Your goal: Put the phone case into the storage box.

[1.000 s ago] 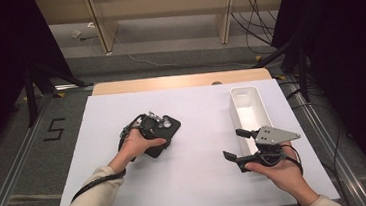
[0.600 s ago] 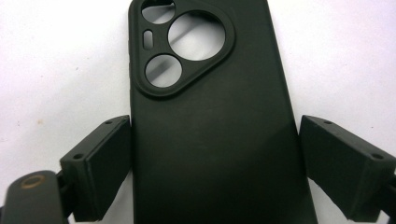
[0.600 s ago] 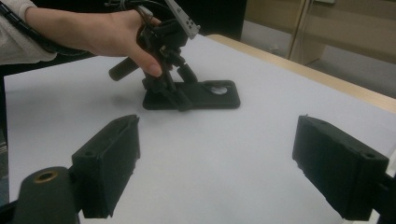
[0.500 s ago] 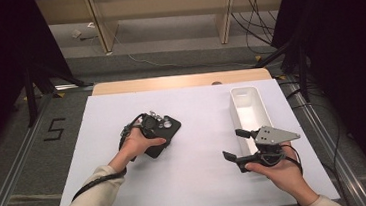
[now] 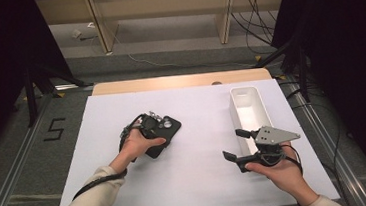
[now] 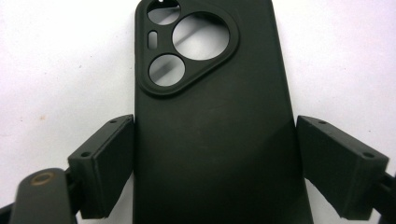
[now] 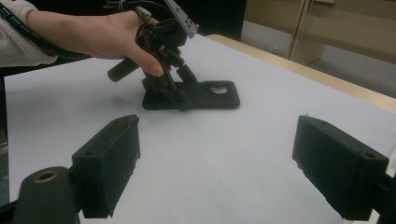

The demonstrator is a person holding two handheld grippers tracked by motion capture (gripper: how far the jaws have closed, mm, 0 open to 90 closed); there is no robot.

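Note:
A black phone case lies flat on the white table, camera cutouts pointing away from my left gripper. That gripper is open and pressed down over the case, one jaw along each long side. From above, the case sits left of centre under the left gripper and a hand. In the right gripper view the case lies ahead with the left gripper standing on its near end. My right gripper hovers open at the front right, with nothing between its jaws.
A long white bin, nothing visible inside it, stands at the table's right side just beyond the right gripper. A wooden strip borders the far edge of the table. Metal rails run along the floor on both sides.

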